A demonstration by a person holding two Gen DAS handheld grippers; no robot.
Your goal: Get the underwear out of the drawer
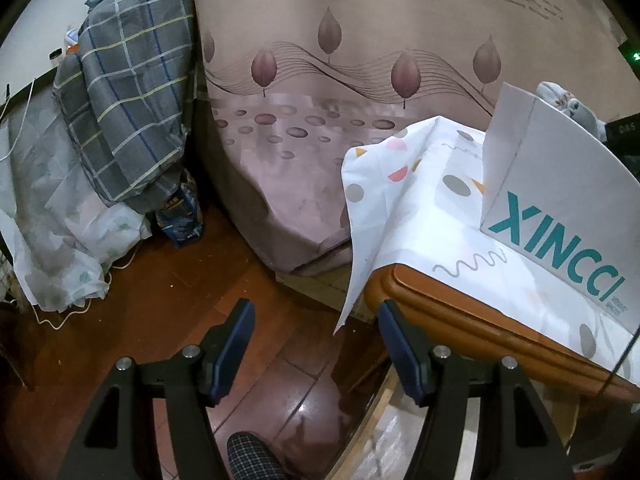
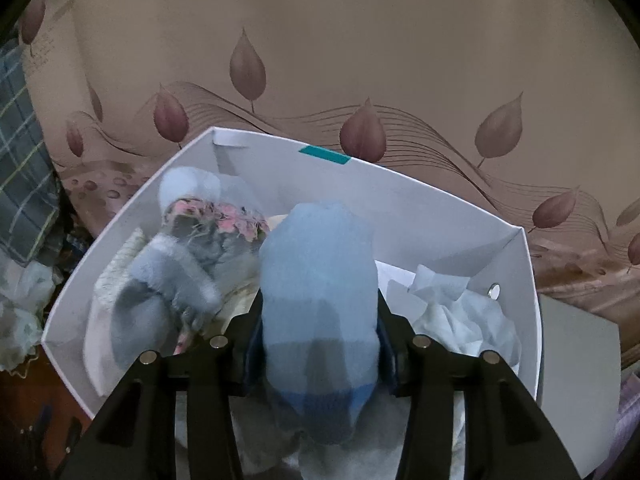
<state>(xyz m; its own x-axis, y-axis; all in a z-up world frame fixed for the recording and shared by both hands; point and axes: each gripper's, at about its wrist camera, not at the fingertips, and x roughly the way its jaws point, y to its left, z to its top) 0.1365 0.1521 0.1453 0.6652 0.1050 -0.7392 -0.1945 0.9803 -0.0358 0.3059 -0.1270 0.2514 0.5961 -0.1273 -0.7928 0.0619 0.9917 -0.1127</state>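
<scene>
Above the white box (image 2: 460, 216), right tongs (image 2: 320, 320) pinch a light-blue garment (image 2: 316, 280); left tongs (image 1: 316, 344) hang spread, empty.

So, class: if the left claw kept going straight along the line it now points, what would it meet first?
Probably the wooden floor: the left claw stands open and empty, angled down. The cabinet edge lies just right of that line; depth is uncertain.

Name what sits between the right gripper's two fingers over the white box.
In the right wrist view, a light blue garment with a darker blue band fills the gap of the right gripper, above the white box.
</scene>
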